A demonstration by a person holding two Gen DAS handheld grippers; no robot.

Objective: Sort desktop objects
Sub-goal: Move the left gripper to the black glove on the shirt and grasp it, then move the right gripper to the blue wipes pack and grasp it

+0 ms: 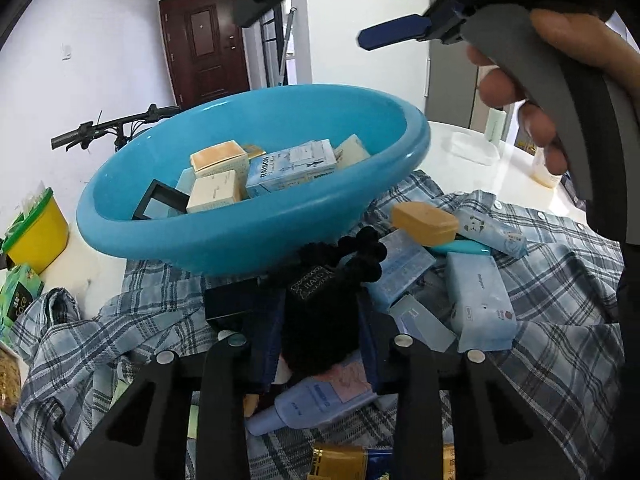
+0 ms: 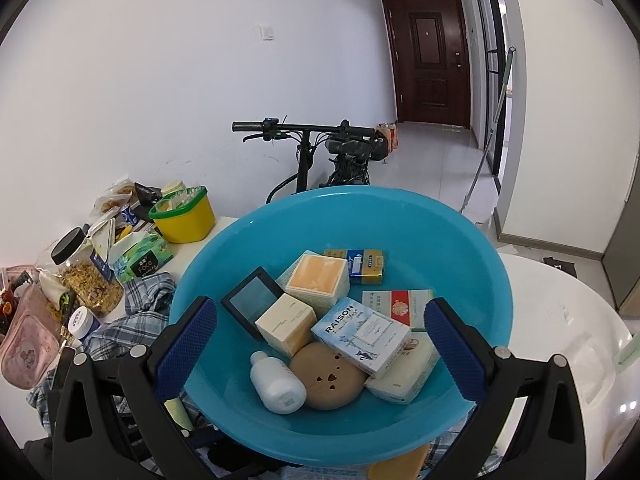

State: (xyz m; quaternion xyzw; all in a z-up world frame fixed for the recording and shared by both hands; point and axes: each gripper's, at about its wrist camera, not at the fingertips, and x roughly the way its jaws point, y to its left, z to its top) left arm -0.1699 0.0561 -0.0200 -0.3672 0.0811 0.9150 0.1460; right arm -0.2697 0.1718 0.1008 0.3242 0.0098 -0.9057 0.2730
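A blue plastic basin [image 1: 256,236] [image 2: 472,248] sits on a plaid shirt [image 1: 560,280] and holds several small boxes, a white bottle [image 2: 278,384] and a round tan case [image 2: 328,378]. My left gripper [image 1: 320,344] is shut on a black drawstring pouch [image 1: 320,312], just in front of the basin, among loose items. My right gripper [image 2: 320,348] is open and empty, hovering over the basin's near side; it also shows at the top of the left wrist view [image 1: 320,20].
Loose on the shirt lie an orange soap box [image 1: 424,220], light blue packets [image 1: 480,304], a lavender bottle [image 1: 316,400] and a dark box [image 1: 232,300]. A yellow tub [image 2: 184,216], jar [image 2: 86,276] and snack packs stand left. A bicycle [image 2: 308,152] stands behind.
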